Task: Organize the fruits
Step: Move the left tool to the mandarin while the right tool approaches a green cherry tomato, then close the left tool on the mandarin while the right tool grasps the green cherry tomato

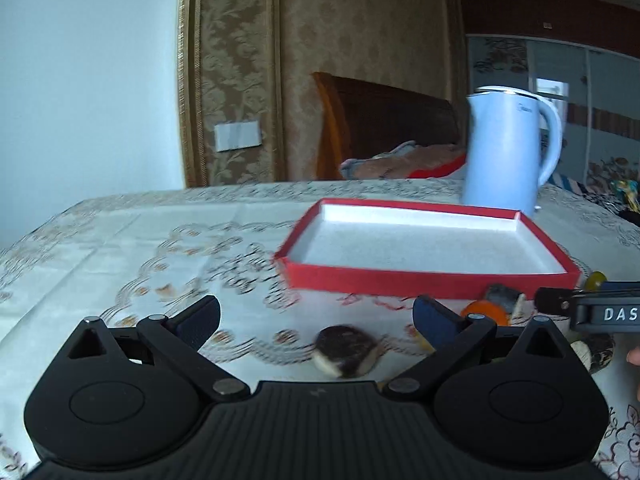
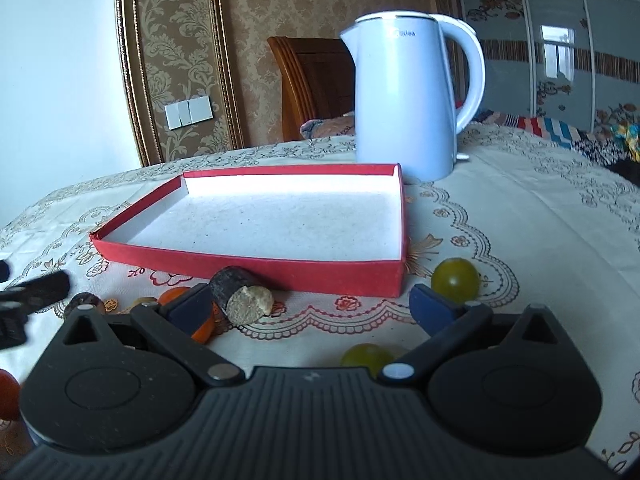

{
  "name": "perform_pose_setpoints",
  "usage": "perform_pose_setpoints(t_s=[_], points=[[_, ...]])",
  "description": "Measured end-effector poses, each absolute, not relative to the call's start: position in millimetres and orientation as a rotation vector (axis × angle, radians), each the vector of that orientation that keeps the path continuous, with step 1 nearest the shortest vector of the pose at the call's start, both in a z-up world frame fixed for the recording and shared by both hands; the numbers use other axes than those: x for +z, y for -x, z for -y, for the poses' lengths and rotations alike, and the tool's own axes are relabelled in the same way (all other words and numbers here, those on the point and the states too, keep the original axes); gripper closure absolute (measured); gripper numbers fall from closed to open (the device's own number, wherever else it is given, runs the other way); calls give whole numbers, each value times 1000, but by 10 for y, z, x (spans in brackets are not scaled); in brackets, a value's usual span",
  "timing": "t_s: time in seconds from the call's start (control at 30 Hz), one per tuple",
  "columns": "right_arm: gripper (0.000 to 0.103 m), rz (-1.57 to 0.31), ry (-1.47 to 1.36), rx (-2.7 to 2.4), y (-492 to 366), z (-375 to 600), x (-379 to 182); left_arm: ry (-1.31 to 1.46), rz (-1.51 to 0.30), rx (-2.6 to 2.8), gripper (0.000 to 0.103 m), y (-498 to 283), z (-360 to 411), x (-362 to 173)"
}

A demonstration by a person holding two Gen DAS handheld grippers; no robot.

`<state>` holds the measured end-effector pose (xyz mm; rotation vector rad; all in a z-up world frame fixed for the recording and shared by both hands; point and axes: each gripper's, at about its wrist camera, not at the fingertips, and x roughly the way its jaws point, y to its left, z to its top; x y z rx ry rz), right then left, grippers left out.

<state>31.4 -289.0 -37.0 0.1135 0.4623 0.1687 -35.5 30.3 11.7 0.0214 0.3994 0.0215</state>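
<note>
A: Two green grapes, near one [image 2: 366, 356] just past the right hand-held gripper [image 2: 318, 306], other [image 2: 455, 280] beside the red tray's [image 2: 280, 276] right corner.

B: Grippers?

A: Right one wide open, holding nothing. Left hand-held gripper [image 1: 316, 316] also wide open, nothing held.

B: Dark piece?

A: Dark-skinned stub [image 2: 240, 295], pale cut face, lying on the worktop [image 2: 520, 220] touching the tray's front wall. Long axis runs front-right to back-left, cut end toward the camera. Another dark piece [image 1: 346, 350] lies between the left fingers, blurred.

B: Orange bits?

A: Orange fruit [image 2: 204, 330] under the right gripper's left finger.

B: Far end?

A: Tray bare inside, white kettle [image 2: 404, 104] behind it.
</note>
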Motion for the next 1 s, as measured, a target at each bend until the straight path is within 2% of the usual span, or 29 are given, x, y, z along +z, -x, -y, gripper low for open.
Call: perform_pose_setpoints(t_s=[0.3,0.67,1.0], points=[[0,-463,-118,185,-320,2884,-364,19,-482,72,0,696,-633,73],[0,-472,-116,180,-335,2878,-370,-83,-527,88,0,807,-428,-37],[0,-493,-118,165,-371,2885,-390,-35,-593,98,0,814,-474,-105]])
